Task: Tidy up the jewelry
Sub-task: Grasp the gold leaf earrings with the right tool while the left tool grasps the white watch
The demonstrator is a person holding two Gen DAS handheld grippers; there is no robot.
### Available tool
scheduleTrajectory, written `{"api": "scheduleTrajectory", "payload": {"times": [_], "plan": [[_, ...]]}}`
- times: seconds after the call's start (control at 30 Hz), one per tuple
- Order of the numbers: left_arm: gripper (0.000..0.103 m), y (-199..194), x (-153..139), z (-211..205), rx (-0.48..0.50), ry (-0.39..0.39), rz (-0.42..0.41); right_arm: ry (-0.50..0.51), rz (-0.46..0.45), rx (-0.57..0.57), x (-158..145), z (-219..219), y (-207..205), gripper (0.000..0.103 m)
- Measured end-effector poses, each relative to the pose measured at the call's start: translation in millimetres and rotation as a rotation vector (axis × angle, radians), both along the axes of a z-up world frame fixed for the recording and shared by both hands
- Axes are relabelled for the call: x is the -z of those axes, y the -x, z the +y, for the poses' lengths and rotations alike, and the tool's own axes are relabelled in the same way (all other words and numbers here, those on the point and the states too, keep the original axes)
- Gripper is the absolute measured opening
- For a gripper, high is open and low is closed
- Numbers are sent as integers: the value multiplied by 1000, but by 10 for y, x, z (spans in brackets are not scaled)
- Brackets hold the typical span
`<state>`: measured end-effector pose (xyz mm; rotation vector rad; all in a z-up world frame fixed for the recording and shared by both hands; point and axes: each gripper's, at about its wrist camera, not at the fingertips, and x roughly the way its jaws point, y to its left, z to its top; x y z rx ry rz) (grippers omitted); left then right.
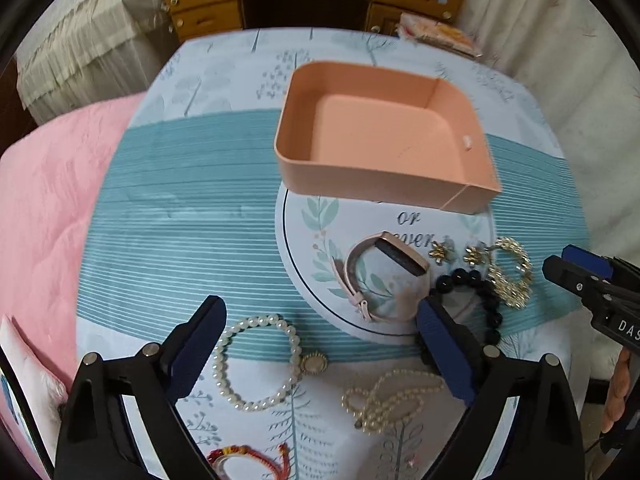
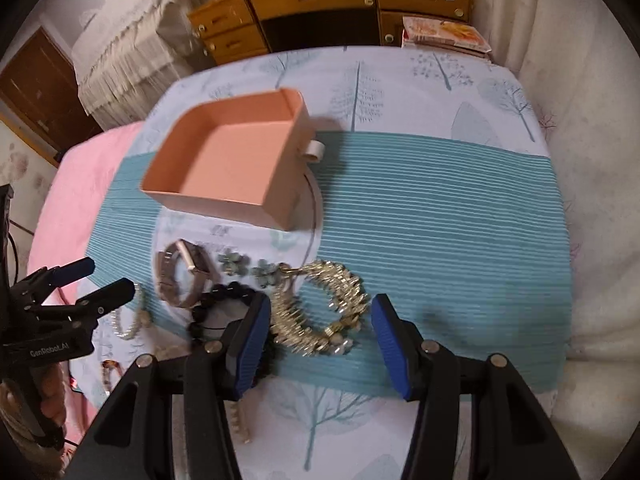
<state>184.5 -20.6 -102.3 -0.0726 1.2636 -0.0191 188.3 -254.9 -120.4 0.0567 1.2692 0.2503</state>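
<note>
An empty pink tray sits mid-table. Jewelry lies in front of it: a pink-strapped watch, two gold flower earrings, a black bead bracelet, a gold necklace, a pearl bracelet, a pearl strand, a red braided bracelet. My left gripper is open above the pearl bracelet. My right gripper is open, its fingers either side of the gold necklace.
The table wears a blue-and-white tree-print cloth. A pink bed lies to the left. A wooden dresser stands behind the table, with books at the far right corner.
</note>
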Motion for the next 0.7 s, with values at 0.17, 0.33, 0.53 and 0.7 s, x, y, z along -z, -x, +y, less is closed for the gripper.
{"api": "scheduleTrajectory", "payload": {"times": [0.17,0.33,0.53,0.7], "plan": [[84,-105,188,-5,-28,22,58,-11,51,-27,178,-18,-97,53],[80,-175,287,-18,-50,22,79,10,91,-44,324,7,-151,39],[64,-282,394,-101,-57,35,109,53,80,-56,355,32,-197,33],[46,-333,456,-208,-42,30,129,77,66,-59,348,54,-212,32]]}}
